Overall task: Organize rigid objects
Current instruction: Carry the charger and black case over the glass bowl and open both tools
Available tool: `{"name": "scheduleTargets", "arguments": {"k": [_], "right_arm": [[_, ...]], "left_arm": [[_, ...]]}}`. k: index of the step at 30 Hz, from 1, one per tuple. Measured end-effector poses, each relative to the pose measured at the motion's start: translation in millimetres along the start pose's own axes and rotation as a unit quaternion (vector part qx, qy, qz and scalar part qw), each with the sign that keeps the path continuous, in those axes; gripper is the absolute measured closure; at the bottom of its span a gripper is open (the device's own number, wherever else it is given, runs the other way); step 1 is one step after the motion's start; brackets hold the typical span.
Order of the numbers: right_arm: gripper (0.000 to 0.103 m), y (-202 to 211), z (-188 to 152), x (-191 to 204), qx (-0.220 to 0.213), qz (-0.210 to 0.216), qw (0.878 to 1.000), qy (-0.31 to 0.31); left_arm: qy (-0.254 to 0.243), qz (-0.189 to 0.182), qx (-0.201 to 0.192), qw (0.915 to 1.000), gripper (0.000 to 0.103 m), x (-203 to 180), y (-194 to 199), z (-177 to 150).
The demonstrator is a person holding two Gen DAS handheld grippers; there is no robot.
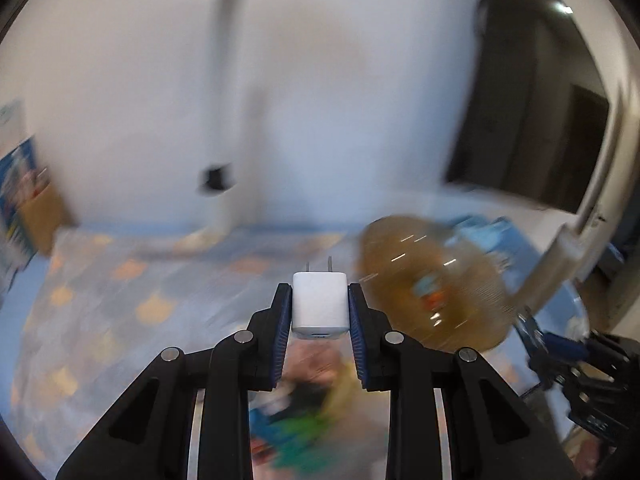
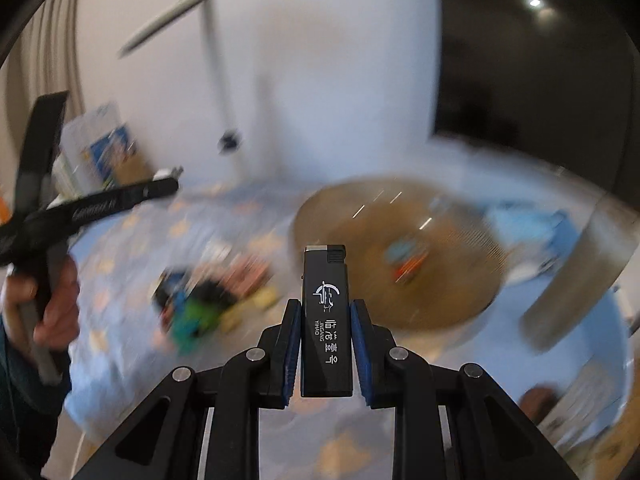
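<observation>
Left wrist view: the left gripper (image 1: 319,304) is clenched on a white charger (image 1: 319,302), prongs pointing forward, both blue pads flush against its sides. It hangs clear above the patterned blue tablecloth (image 1: 120,280); a round brown basket (image 1: 432,280) lies just to the right, blurred. Right wrist view: the right gripper (image 2: 326,332) grips a black lighter (image 2: 327,320) upright between its pads, cap end forward. Beyond it sits the basket (image 2: 400,248); a blurred pile of small items (image 2: 208,296) lies left. The person's hand (image 2: 44,292) holds the left gripper at the left edge.
</observation>
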State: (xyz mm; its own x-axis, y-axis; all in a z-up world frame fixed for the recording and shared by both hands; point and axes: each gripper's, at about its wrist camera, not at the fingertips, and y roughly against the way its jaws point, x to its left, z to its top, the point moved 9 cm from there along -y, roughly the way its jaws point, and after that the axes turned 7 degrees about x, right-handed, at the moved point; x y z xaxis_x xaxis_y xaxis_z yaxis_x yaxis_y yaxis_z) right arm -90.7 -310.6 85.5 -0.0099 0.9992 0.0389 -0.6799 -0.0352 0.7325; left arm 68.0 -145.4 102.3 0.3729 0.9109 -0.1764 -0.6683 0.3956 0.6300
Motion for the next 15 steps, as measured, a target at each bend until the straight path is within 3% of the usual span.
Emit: {"name": "scheduleTargets", "arguments": {"k": [4,6,8,15], "right_arm": [[0.079,-8.4,21.4,-29.7,0.006,-0.009,1.000,-0.013],[0.079,-29.7,16.9,-36.5,0.043,0.005,0.999,-0.022],[0.079,-50.0,7.9,-46.4,0.078,0.011,0.996,-0.034],[0.079,-75.0,-6.5,-62.7,0.119,0.006,0.992,-0.041]], "left_arm": [[-0.013,-0.039,0.032,0.9986,0.079,-49.0,-40.6,6.0],[-0.013,-0.052,0.085,0.9950,0.079,-69.3,-81.8,-10.7],[-0.015,-0.052,0.113,0.9921,0.079,-81.0,-105.4,-25.3],[-0.033,-0.056,0.146,0.9871,0.079,-102.1,-135.8,-48.7]]}}
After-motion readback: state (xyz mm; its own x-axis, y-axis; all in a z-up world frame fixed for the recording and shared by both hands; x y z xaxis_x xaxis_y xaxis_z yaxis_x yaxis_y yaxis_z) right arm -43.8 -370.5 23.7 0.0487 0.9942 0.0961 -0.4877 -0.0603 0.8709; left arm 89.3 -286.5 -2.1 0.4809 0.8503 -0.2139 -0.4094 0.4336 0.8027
